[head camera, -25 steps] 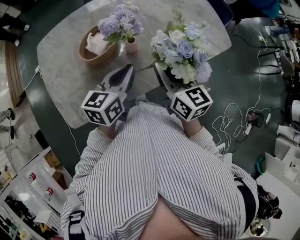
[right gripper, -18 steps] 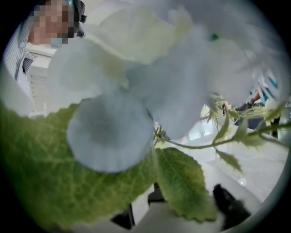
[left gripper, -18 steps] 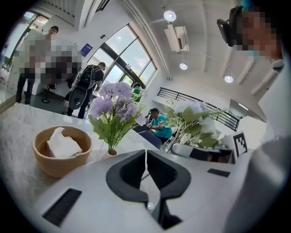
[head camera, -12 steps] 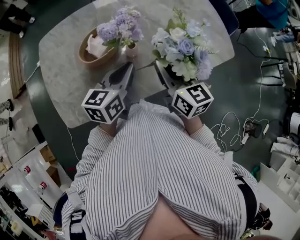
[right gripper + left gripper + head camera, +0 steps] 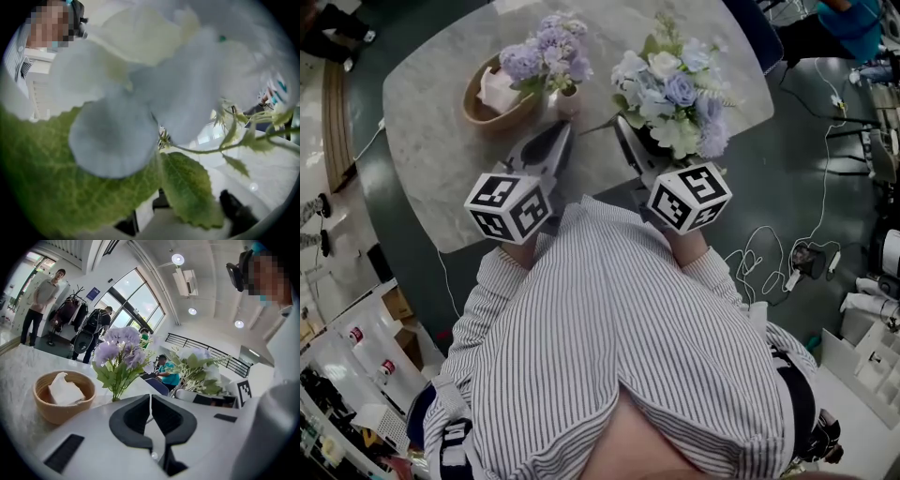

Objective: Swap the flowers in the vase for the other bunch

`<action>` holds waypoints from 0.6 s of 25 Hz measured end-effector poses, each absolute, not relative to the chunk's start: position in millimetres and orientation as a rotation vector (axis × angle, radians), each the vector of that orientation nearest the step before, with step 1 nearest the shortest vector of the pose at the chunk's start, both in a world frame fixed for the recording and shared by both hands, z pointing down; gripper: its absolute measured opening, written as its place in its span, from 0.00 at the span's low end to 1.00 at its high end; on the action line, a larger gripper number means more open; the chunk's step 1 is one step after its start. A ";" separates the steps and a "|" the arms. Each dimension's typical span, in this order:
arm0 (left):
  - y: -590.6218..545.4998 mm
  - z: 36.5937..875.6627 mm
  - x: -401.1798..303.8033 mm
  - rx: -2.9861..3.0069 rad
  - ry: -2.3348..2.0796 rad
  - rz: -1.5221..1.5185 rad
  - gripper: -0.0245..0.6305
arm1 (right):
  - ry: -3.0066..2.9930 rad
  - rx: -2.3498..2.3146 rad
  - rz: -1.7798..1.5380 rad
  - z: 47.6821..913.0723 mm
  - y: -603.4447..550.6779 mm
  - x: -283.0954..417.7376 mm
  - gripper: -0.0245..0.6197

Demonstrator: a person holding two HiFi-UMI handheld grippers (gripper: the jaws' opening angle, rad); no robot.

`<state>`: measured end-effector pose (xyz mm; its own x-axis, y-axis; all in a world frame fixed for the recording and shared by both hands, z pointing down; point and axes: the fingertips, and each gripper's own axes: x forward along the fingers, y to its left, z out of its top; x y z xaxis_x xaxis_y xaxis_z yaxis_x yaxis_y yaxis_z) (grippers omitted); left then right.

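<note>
My left gripper (image 5: 150, 397) had its two dark jaws pressed together along their whole length, and nothing was between them. It pointed across the pale marble-patterned oval table (image 5: 441, 159), and its tip was just in front of the small pale pink vase (image 5: 563, 99), not around it. From the head view I could not tell whether the tip touched the vase.

The lilac-purple flowers with green leaves (image 5: 547, 56) stood upright in this vase. Just to the left of the vase, touching it or nearly so, was the round tan wooden bowl (image 5: 476, 111), with a crumpled pinkish-white paper napkin (image 5: 495, 86) lying inside it.

My right gripper (image 5: 622, 127) held the other bunch of white and pale blue fabric flowers with green leaves (image 5: 675, 86). The jaws were closed on its lower part, and one thin stem stuck out to the left of the tip. In the right gripper view the petals and the big veined leaves filled almost the whole picture, so they hid the pads themselves; only small dark parts of the jaws showed at the bottom edge. This bunch was over the right part of the table, near the vase on its right side, and it did not touch the purple flowers.
</note>
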<state>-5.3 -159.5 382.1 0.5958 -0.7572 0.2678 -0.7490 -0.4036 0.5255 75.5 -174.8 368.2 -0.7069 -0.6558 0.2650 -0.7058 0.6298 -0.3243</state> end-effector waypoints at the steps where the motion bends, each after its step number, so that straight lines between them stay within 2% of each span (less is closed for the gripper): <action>1: -159.7 382.0 -4.8 2.218 -1.172 -0.014 0.07 | -2.722 1.151 0.625 368.7 -175.0 74.9 0.09; 15: -165.2 388.8 -17.0 2.214 -1.141 -0.009 0.07 | -2.684 1.215 0.659 374.4 -175.6 68.7 0.09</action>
<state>-17.0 -165.2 388.8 0.6229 -0.7336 0.2716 -0.7291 -0.4187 0.5414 68.7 -175.6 374.4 -0.6698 -0.6859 0.2843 -0.7396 0.5824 -0.3373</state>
